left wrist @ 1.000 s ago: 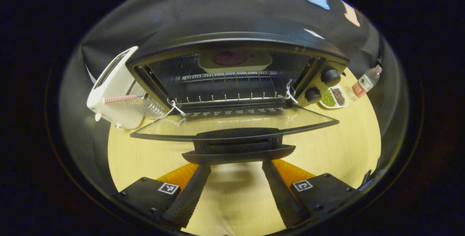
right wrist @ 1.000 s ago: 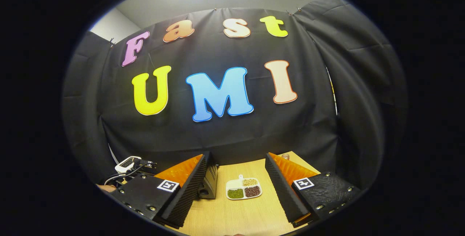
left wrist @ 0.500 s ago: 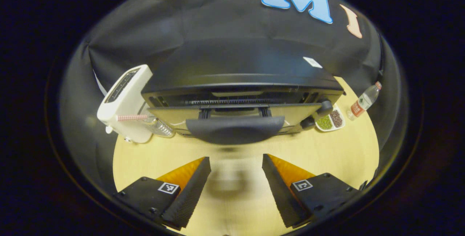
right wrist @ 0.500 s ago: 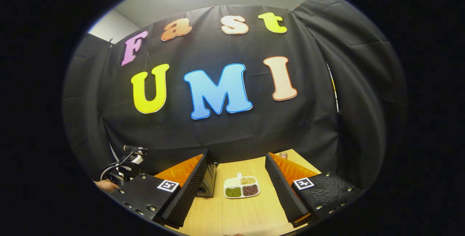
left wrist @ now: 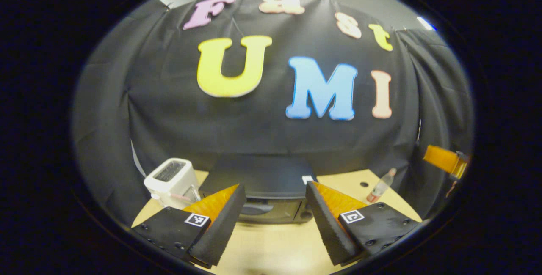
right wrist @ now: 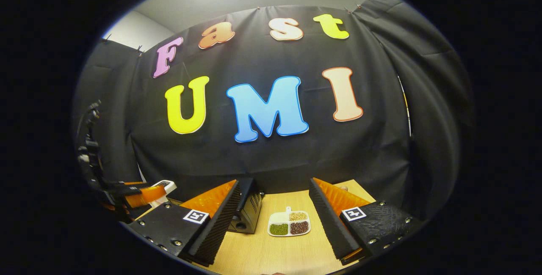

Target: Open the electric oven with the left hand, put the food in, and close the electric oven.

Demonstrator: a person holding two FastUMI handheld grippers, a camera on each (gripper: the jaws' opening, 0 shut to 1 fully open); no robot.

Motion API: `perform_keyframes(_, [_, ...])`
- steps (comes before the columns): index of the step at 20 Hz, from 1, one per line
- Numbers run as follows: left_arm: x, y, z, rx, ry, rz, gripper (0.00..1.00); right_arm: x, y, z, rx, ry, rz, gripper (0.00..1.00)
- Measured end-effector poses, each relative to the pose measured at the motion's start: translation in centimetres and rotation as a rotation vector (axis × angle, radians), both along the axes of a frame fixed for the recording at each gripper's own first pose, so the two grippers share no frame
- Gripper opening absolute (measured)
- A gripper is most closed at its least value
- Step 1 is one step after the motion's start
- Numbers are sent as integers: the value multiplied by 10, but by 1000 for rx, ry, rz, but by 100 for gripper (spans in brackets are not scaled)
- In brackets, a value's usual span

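Observation:
The black electric oven (left wrist: 258, 177) stands on the wooden table (left wrist: 275, 245) with its door shut and the door handle (left wrist: 255, 208) facing me. The glass is too dark to show what is inside. My left gripper (left wrist: 275, 187) hangs open in front of the oven, back from the handle, holding nothing. In the right gripper view the oven's right side (right wrist: 250, 207) shows behind the left finger. My right gripper (right wrist: 275, 182) is open and empty over the table to the oven's right. The left gripper (right wrist: 142, 194) appears at the left of that view.
A white toaster (left wrist: 171, 180) stands left of the oven with a glass (left wrist: 192, 192) beside it. A water bottle (left wrist: 380, 189) stands at the back right. A white divided dish (right wrist: 289, 224) of beans lies right of the oven. The right gripper (left wrist: 444, 160) shows at the far right.
The oven door swung up from fully open to shut. My left gripper let go of the handle, pulled back and rose, now looking at the wall. The right gripper barely moved.

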State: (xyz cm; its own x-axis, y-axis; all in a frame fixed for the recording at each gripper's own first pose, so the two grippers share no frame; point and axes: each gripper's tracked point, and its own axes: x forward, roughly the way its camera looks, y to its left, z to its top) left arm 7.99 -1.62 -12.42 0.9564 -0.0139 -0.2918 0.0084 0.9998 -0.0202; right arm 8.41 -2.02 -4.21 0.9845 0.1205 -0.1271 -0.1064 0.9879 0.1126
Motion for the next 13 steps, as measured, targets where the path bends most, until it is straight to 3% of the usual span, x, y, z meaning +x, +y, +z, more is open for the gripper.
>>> perform_keyframes(6, [-36, -6, 106, 49, -208, 2, 98, -20, 19, 48, 4, -77, -7, 99])
perform_keyframes(9, [-45, -7, 113, 47, -216, -32, 91, -35, 32, 65, 2, -104, -24, 98])
perform_keyframes(11, [-52, -4, 115, 23, -217, -58, 100, -45, 41, 69, -25, -112, -22, 98])
perform_keyframes(13, [-58, -2, 115, 5, -214, -81, 100, -57, 50, 70, -48, -106, -25, 98])
